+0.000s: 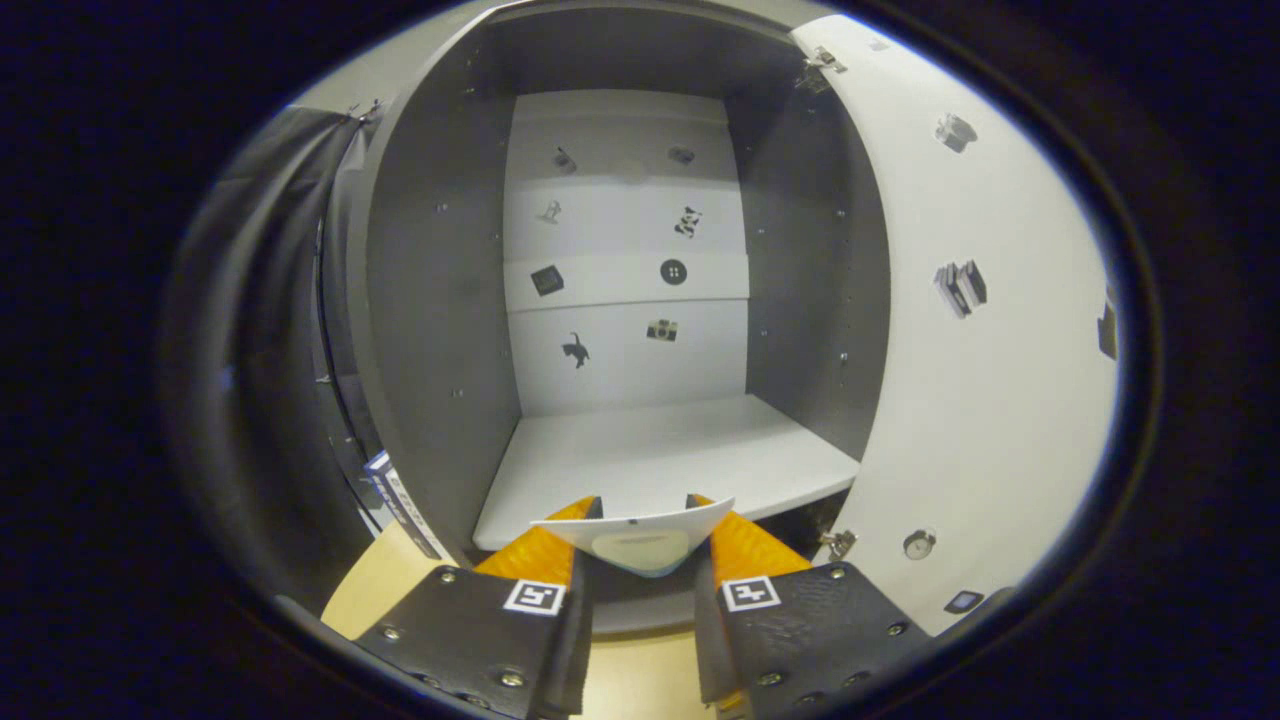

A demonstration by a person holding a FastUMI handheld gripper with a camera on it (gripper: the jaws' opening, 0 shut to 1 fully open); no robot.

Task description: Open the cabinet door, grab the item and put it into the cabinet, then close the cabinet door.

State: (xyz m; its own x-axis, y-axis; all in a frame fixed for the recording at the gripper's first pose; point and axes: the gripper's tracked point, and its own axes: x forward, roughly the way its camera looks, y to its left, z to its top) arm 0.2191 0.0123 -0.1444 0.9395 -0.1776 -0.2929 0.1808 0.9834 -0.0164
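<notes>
I have the gripper with its jaws clamped on a pale, flat packet, held just in front of the open cabinet, its white shelf beyond and the door swung right

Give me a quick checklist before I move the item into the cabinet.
1. Door open: ok. The cabinet door is swung wide to the right.
2. Item held: ok. The gripper has both fingers pressed on the white item.
3. Shelf free: ok. The shelf just ahead of the fingers is bare.
4. Path into the opening: ok. Nothing stands between the fingers and the shelf.
5. Grip firmness: cannot tell. The item sits at the fingertips.
</notes>
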